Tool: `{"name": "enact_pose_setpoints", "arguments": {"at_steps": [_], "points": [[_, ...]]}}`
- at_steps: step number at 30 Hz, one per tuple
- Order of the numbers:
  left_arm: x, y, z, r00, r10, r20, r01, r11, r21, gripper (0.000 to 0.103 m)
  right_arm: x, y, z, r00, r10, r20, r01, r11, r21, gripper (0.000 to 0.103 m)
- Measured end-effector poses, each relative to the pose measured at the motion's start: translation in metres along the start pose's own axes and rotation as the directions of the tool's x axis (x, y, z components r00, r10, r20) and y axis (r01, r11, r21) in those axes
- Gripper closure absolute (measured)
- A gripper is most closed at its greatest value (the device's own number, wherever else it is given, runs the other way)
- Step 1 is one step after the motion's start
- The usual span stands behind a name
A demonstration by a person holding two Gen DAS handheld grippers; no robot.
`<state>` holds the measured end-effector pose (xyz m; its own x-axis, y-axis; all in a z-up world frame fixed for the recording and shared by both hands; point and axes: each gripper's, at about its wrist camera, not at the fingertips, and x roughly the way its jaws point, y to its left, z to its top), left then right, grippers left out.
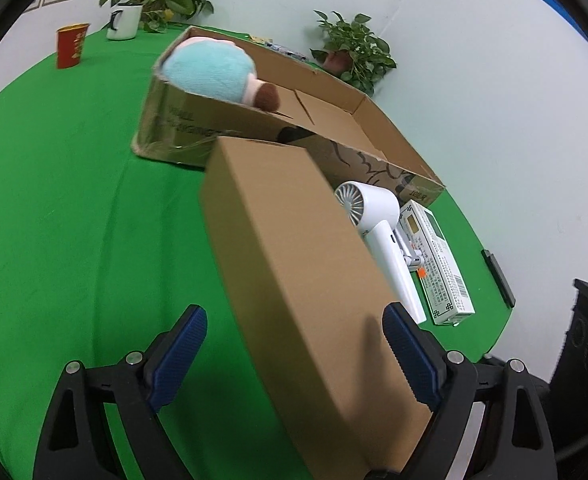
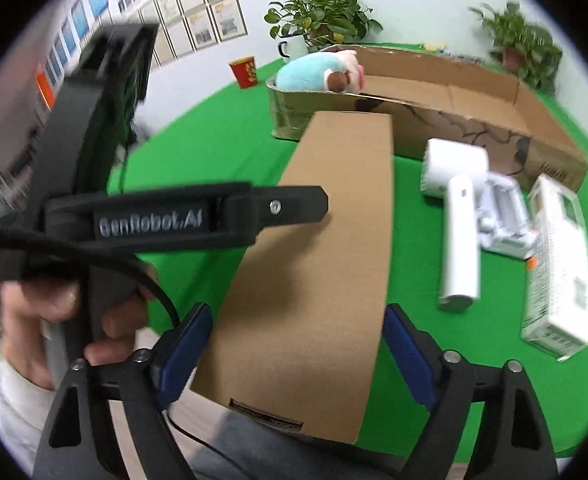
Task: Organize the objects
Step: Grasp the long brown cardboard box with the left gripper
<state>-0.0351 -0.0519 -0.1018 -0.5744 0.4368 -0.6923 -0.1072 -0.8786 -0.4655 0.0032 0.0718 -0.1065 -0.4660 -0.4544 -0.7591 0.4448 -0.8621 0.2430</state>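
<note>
A long closed brown cardboard box (image 1: 301, 264) lies on the green table, its far end against a large open cardboard tray (image 1: 333, 120). It also shows in the right wrist view (image 2: 325, 248). A blue and pink plush toy (image 1: 214, 72) sits in the tray's left end. My left gripper (image 1: 294, 352) is open; the box's near part lies between its fingers, with a gap on the left side. My right gripper (image 2: 294, 356) is open around the box's near end; whether its pads touch the box I cannot tell.
A white hair dryer (image 1: 381, 232) and a white carton (image 1: 441, 264) lie right of the long box. A red cup (image 1: 70, 46), a white mug (image 1: 124, 20) and potted plants (image 1: 353, 48) stand at the back. The left gripper's body (image 2: 94, 208) fills the right wrist view's left.
</note>
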Motion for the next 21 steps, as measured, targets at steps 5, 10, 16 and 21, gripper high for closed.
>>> {"name": "enact_pose_setpoints", "arguments": {"at_steps": [5, 10, 16, 21], "points": [[-0.014, 0.014, -0.008, 1.0, -0.004, 0.001, 0.004, 0.999, -0.047, 0.014, 0.002, -0.005, 0.001, 0.996, 0.087, 0.007, -0.088, 0.993, 0.075, 0.046], [-0.01, 0.013, -0.01, 0.999, -0.046, -0.007, 0.045, 0.997, -0.057, 0.02, 0.0, 0.013, -0.002, 0.999, 0.043, -0.01, -0.043, 0.999, -0.015, 0.02], [0.002, -0.003, -0.008, 0.999, -0.023, -0.031, 0.023, 1.0, -0.015, 0.021, -0.004, 0.04, -0.014, 0.999, -0.033, 0.024, 0.036, 0.988, -0.151, 0.017], [0.004, -0.007, -0.008, 0.998, -0.043, -0.053, 0.043, 0.999, -0.003, 0.03, -0.006, 0.047, -0.015, 0.994, -0.1, 0.048, 0.108, 0.971, -0.214, 0.01]]}}
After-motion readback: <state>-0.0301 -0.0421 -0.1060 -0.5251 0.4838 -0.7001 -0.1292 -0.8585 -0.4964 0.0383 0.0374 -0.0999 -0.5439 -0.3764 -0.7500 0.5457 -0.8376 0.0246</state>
